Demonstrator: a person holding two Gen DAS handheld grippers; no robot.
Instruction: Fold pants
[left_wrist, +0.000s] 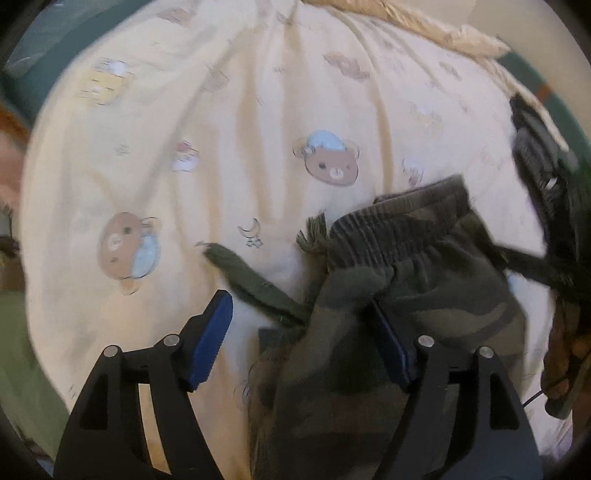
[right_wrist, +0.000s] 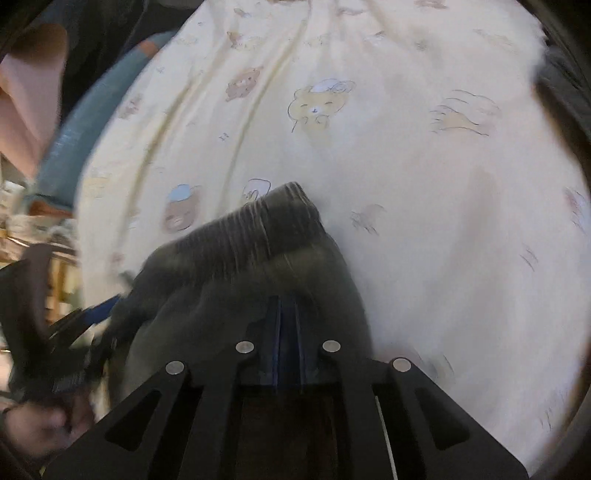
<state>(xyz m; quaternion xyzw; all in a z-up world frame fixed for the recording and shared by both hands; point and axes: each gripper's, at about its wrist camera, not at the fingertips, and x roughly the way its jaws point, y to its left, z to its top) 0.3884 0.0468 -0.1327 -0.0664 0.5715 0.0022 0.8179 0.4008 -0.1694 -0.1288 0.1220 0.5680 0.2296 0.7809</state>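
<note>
The camouflage pants (left_wrist: 399, 295) lie bunched on the bear-print sheet (left_wrist: 258, 129), ribbed waistband (right_wrist: 258, 229) uppermost and a frayed green drawstring (left_wrist: 251, 280) trailing off beside it. The left gripper (left_wrist: 301, 332) has its fingers spread wide, cloth draped over one blue pad; the right gripper (right_wrist: 284, 321) is clamped on the pants just below the waistband. A teal blanket (right_wrist: 92, 122) borders the sheet.

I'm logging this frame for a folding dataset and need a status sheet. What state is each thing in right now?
camouflage pants: bunched, waistband end lifted, not yet folded.
drawstring: loose, trailing onto the sheet.
left tool: open, pants draped over one finger.
right tool: shut on the pants.
bear-print sheet: spread out, lightly creased.
</note>
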